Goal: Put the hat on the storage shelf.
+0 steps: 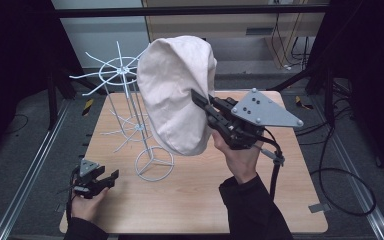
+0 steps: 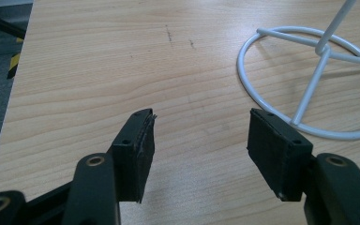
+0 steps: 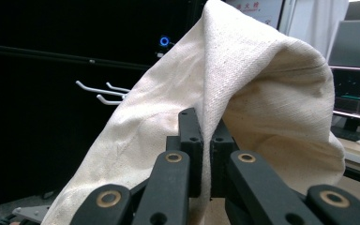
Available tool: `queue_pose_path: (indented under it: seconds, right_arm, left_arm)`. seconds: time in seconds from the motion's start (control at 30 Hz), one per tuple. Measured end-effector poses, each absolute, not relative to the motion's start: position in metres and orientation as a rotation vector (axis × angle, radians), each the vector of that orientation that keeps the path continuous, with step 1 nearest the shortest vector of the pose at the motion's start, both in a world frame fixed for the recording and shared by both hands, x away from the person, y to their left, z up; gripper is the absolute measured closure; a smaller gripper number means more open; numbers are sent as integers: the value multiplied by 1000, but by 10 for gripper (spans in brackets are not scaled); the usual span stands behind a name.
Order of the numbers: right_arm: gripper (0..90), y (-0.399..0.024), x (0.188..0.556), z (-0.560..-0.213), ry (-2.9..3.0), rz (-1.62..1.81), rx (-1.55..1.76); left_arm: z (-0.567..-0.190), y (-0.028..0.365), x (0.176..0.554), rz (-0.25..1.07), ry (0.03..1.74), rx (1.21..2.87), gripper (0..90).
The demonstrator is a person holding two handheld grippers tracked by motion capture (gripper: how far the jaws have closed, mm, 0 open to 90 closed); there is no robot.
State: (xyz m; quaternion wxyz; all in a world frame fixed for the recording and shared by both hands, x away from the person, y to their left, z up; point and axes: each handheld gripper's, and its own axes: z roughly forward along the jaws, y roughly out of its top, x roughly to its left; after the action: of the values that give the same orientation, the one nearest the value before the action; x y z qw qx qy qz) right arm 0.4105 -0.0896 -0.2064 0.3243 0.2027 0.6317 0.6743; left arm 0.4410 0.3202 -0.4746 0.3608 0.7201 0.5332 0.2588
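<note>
A cream cloth bag hangs in the air over the middle of the table, next to the white wire rack. My right gripper is raised and shut on the bag's edge; the right gripper view has the cloth bag pinched between the closed jaws of that gripper. My left gripper rests low at the table's front left, open and empty. In the left gripper view the open gripper points at the rack's ring base.
The wooden table has bare room at its front and right. The rack's hooked arms reach out to the left at the top. Metal rails and cables run along the floor on both sides.
</note>
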Motion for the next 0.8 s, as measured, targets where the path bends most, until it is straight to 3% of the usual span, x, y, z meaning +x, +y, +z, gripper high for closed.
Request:
queue_pose_path:
  seconds: [0.8]
  right_arm:
    - [885, -70, 425, -248, 1815, 1727, 554]
  left_arm:
    - [-475, 320, 441, 667, 1376, 1860, 413]
